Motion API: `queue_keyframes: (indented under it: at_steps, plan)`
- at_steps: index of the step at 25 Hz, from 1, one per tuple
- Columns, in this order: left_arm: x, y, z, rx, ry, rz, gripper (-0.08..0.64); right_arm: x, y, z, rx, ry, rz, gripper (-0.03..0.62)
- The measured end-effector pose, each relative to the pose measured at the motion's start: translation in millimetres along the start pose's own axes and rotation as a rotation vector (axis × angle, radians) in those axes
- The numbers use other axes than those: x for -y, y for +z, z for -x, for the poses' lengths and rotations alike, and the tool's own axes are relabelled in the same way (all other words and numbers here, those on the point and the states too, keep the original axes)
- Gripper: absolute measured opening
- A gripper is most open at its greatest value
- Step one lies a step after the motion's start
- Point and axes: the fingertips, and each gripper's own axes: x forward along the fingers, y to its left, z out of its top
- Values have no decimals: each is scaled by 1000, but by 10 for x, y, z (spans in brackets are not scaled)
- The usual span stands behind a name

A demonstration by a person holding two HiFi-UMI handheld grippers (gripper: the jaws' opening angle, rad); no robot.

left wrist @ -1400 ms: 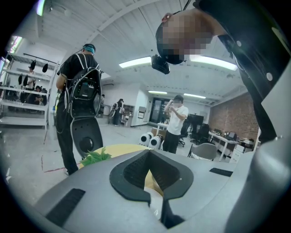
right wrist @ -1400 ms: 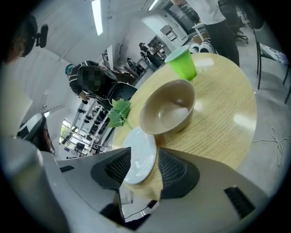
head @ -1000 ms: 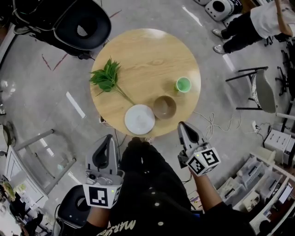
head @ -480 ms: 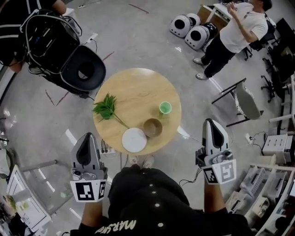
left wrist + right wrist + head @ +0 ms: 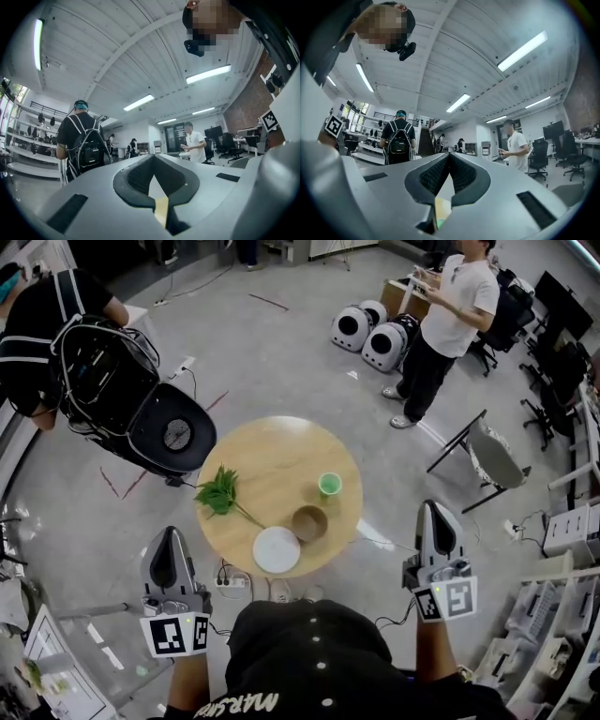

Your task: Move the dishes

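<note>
1. The white plate (image 5: 277, 549) sits at the near edge of the round wooden bench (image 5: 272, 451). The brown bowl (image 5: 309, 522) is just beside it and the green cup (image 5: 329, 485) stands farther in.
2. A leafy sprig (image 5: 221, 493) lies on the bench's left side, its stem running toward the plate.
3. My left fingers (image 5: 169, 554) are pressed together and empty, off the bench's near left.
4. My right fingers (image 5: 437, 526) are likewise closed on nothing, off the bench's right, well apart from the dishes.
5. Beyond, a person with a backpack (image 5: 56, 343) and a person in a white shirt (image 5: 450, 315) stand on the grey floor.
</note>
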Motion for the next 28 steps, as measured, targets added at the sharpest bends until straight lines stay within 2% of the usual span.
queue_keyframes:
  at_steps: [4,8,28]
  plan:
    - [77,-71,-39,-7,15,3,17,142,-99,69,-5,-23,-13,-8]
    - [9,-163,54,-14,12,13,17,10,-153,142,-14,-37,-23,-8]
    - [28,-65,140,-6,0,0,17,-229,-46,-39,-7,23,-4,-6]
